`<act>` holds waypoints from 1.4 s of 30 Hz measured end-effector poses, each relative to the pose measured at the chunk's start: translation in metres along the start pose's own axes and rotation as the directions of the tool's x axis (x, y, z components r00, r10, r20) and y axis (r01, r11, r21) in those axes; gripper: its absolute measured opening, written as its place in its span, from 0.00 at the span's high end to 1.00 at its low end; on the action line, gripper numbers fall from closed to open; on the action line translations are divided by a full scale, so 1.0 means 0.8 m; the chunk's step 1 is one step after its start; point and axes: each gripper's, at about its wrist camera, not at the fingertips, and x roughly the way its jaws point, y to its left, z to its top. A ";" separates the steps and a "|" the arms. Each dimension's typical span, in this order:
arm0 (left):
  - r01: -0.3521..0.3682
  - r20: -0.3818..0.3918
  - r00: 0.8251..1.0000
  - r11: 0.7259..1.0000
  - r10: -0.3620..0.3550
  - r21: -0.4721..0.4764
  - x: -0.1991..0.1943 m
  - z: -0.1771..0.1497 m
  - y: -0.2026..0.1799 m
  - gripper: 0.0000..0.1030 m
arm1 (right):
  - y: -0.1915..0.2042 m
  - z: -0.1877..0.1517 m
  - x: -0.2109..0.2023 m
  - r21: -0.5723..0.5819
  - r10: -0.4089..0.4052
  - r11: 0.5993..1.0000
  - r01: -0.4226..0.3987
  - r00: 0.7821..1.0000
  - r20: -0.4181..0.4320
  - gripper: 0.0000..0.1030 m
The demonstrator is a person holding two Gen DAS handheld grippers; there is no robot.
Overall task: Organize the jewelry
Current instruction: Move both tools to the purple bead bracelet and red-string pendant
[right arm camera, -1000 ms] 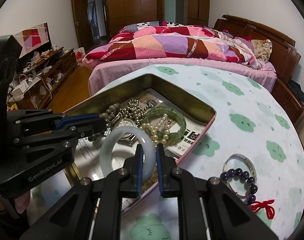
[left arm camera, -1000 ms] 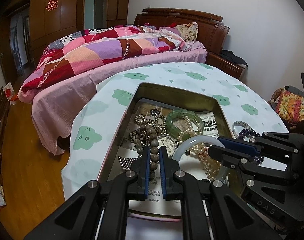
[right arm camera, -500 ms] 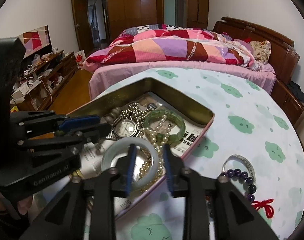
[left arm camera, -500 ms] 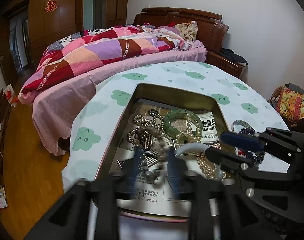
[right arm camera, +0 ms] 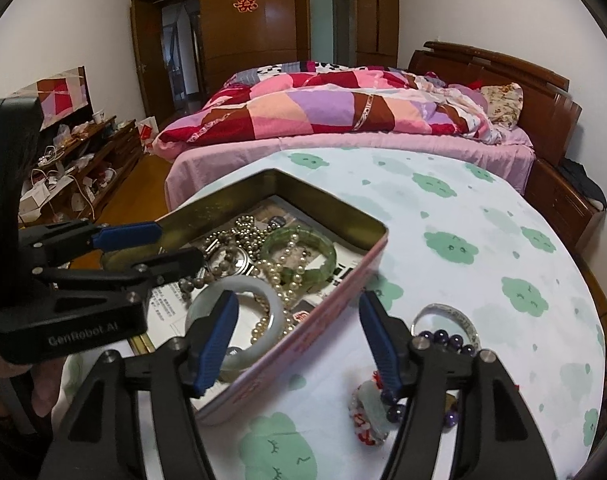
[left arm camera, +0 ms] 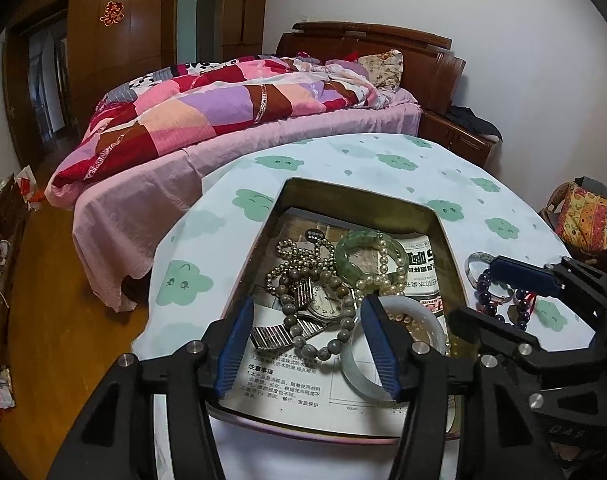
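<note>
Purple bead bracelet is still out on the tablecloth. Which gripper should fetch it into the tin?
Right. The right gripper, whose jaws have just been opening with nothing gripped, hangs over the tin's near wall, with the purple bead bracelet beside its right finger. The left gripper sits over the beads and watch inside the tin.

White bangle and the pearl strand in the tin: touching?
Touching. The right wrist view shows the pearl strand running into the white bangle ring.

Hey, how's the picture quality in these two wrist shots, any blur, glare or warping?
Left wrist view: sharp, strong fisheye bending of the table, black corners. Right wrist view: sharp too, dim soft indoor light, a glare streak on the tin wall.
</note>
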 end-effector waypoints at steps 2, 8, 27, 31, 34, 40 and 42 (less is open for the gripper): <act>-0.005 0.004 1.000 1.000 0.005 -0.003 -0.002 0.001 -0.001 0.38 | -0.005 -0.002 -0.004 0.006 -0.003 1.000 0.003 1.000 0.003 0.35; -0.002 0.026 1.000 1.000 0.002 -0.008 -0.014 0.004 -0.009 0.37 | -0.035 -0.015 -0.029 0.054 -0.030 0.998 0.028 0.999 0.023 0.33; 0.115 0.015 0.992 0.940 -0.126 0.320 -0.014 0.001 -0.195 0.37 | -0.188 -0.088 -0.074 0.359 -0.251 0.901 0.244 0.968 -0.028 0.31; 0.151 -0.035 0.988 0.922 -0.149 0.358 0.002 -0.009 -0.221 0.37 | -0.190 -0.095 -0.073 0.364 -0.246 0.901 0.237 0.969 -0.022 0.31; 0.169 -0.057 0.986 0.906 -0.160 0.387 0.011 -0.015 -0.236 0.43 | -0.200 -0.100 -0.073 0.403 -0.242 0.886 0.230 0.970 -0.023 0.34; 0.221 -0.123 0.975 0.891 -0.187 0.396 0.035 -0.022 -0.256 0.58 | -0.208 -0.104 -0.078 0.437 -0.253 0.868 0.234 0.967 -0.015 0.34; 0.238 -0.147 0.970 0.891 -0.195 0.387 0.042 -0.025 -0.258 0.65 | -0.207 -0.104 -0.077 0.438 -0.259 0.867 0.239 0.966 -0.014 0.34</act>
